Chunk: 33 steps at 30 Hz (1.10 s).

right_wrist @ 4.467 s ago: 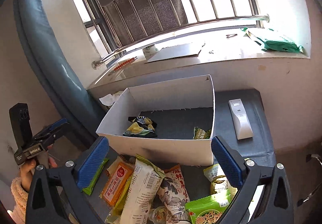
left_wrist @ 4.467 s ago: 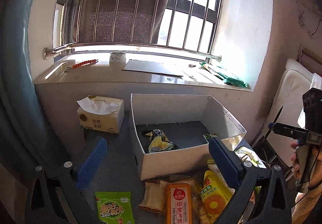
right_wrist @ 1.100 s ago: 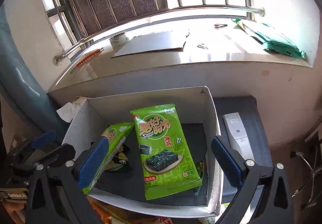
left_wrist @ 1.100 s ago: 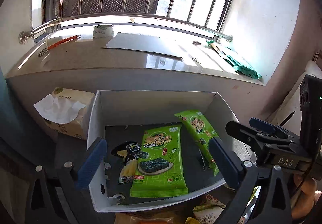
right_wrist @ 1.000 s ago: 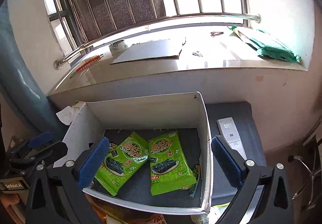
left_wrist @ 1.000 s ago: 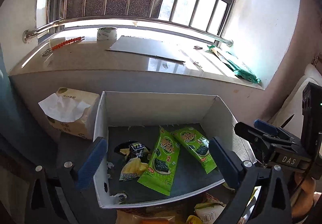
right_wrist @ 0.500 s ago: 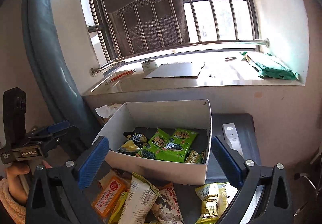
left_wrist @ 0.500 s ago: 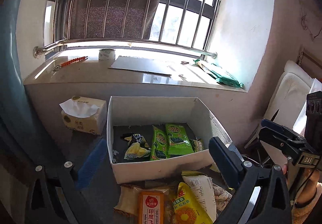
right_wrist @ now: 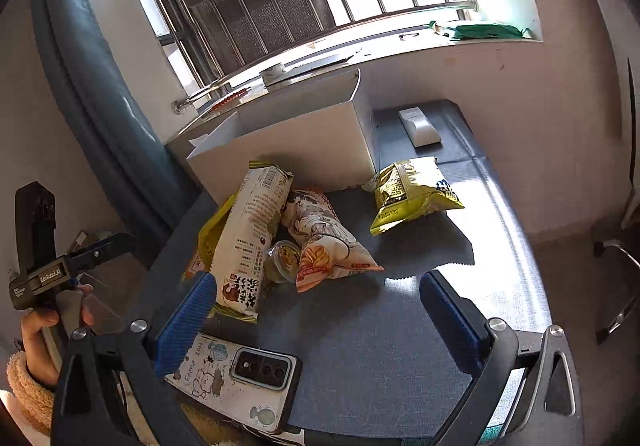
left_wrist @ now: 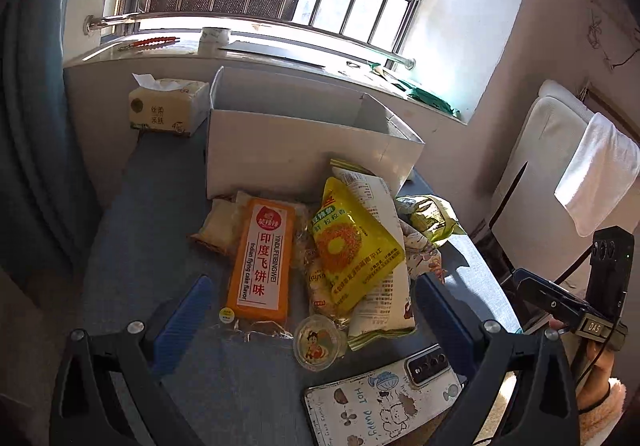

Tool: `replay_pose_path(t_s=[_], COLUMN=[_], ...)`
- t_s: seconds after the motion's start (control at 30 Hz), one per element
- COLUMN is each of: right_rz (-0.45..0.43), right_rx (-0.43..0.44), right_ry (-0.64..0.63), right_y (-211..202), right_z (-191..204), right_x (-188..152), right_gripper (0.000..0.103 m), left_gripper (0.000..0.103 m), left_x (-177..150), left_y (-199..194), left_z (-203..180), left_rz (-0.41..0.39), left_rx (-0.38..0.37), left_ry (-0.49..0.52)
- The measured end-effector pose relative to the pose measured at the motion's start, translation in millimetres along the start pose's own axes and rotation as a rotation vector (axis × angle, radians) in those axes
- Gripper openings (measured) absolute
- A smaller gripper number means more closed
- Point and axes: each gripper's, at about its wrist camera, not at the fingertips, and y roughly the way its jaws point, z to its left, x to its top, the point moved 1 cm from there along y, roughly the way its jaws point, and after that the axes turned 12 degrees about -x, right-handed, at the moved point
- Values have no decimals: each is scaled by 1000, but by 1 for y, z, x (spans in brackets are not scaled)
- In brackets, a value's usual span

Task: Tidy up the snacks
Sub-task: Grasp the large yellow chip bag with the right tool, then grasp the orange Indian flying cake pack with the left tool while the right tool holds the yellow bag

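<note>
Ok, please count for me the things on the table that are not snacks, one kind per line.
Tissue pack: 1
White box: 1
Phone: 1
White remote: 1
Total: 4

— What can be read here?
— The orange packet (left_wrist: 260, 258) says "YINDUFEIBINGWEI", "Indian flying cake flavor" and 印度飞饼味 on its white label. The phone case (left_wrist: 380, 402) reads "HOT PUPPY".
— Anything on the tools?
— The right tongs (left_wrist: 592, 326) carry "DAS" (the rest hidden); the left tongs (right_wrist: 52, 274) show "GenRobot.AI". The tissue box (left_wrist: 168, 107) print is too small.
</note>
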Motion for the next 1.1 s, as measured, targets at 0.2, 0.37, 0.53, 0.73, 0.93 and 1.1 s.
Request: replay_pose_path(t_s=[0.2, 0.37, 0.53, 0.73, 0.93, 1.1], right_rz=[45, 77, 68, 144, 302, 369], right_rx=[-17, -88, -210, -294, -390, -368], right_ry=[47, 15, -87, -147, -259, -237], right_y=[10, 34, 64, 117, 175, 184], right_z=[-19, -18, -14, -14, -7, -10], right_x=[-14, 3, 39, 79, 88, 86], right_gripper=[103, 103, 103, 103, 103, 73], left_gripper=[103, 103, 103, 103, 103, 103], left_x=[-24, -20, -23, -25, -28, -31], left_y=[2, 4, 11, 7, 1, -5], left_z=[4, -2, 0, 15, 28, 41], left_rz=[7, 11, 46, 41, 44, 37], left_rx=[-49, -53, -62, -52, -24, -15], left_ry=[-60, -33, -35, -76, -108, -147])
